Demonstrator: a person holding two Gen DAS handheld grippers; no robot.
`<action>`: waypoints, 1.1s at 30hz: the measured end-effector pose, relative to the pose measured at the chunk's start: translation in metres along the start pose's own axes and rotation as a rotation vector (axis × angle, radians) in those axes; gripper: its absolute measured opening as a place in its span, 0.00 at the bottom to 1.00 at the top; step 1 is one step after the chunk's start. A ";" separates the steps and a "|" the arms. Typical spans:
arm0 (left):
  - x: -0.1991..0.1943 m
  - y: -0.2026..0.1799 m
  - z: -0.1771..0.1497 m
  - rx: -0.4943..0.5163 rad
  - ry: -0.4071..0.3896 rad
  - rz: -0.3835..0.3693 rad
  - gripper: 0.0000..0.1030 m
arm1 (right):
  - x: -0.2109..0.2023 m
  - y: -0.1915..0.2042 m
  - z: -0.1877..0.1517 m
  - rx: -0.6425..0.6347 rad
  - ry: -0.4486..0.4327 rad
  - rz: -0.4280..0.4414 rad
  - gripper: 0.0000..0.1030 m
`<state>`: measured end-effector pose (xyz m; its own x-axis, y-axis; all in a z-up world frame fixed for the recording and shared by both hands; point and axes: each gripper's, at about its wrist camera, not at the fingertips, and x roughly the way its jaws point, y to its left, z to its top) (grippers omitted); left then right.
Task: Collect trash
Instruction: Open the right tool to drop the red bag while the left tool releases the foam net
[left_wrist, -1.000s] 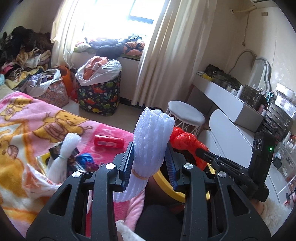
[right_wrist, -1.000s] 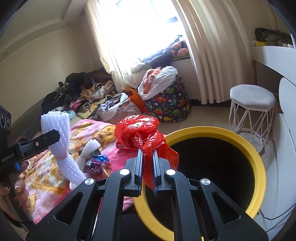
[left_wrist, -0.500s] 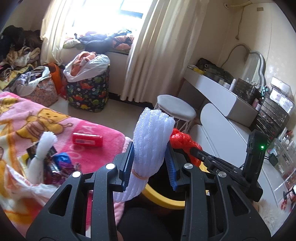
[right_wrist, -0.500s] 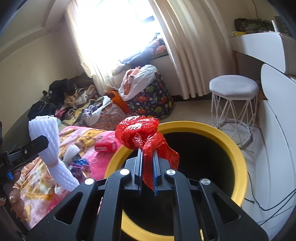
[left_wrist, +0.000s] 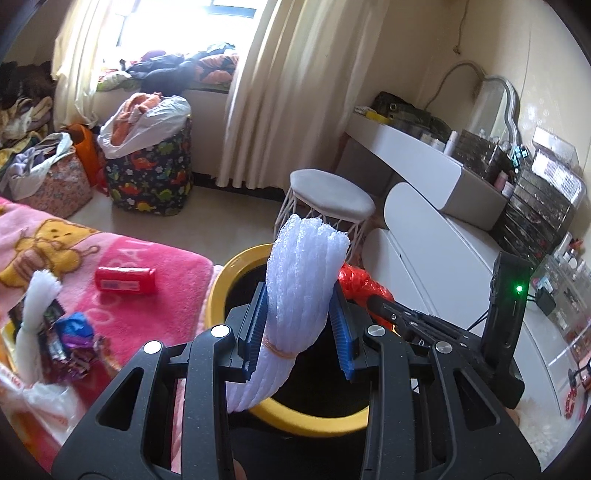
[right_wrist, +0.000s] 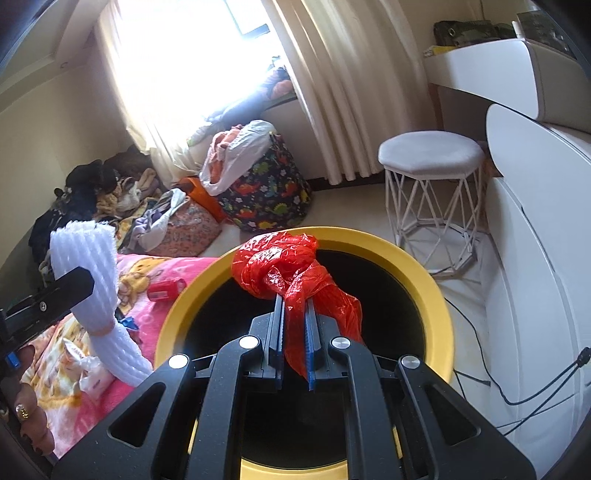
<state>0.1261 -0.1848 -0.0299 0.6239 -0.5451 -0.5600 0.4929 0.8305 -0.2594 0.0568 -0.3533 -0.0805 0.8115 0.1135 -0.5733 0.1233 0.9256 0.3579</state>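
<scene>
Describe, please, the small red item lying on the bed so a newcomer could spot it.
Start at the pink cartoon blanket beside the yellow-rimmed bin. Near the blanket's bin-side edge lies a red packet, flat, alone. Unlike the shiny wrappers farther left, it is plain red with a pale label.

Your left gripper (left_wrist: 301, 325) clamps a white foam net sleeve (left_wrist: 303, 288) above the yellow-rimmed bin (left_wrist: 221, 273). To its right, your right gripper (left_wrist: 373, 301) carries a red plastic bag (left_wrist: 360, 282). On the pink blanket (left_wrist: 177, 266) at left lies a red packet (left_wrist: 125, 280).
</scene>
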 end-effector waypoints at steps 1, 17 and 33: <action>0.002 -0.001 0.001 0.004 0.003 -0.001 0.25 | 0.000 -0.001 0.000 0.003 0.003 -0.002 0.09; 0.041 -0.001 0.008 -0.016 0.020 -0.038 0.44 | 0.007 -0.017 -0.002 0.058 0.024 -0.034 0.33; -0.005 0.024 -0.005 -0.019 -0.062 0.116 0.89 | -0.004 0.011 -0.001 -0.020 -0.044 0.023 0.57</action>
<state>0.1322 -0.1616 -0.0375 0.7129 -0.4507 -0.5373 0.4041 0.8902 -0.2104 0.0545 -0.3432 -0.0750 0.8382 0.1195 -0.5321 0.0929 0.9301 0.3553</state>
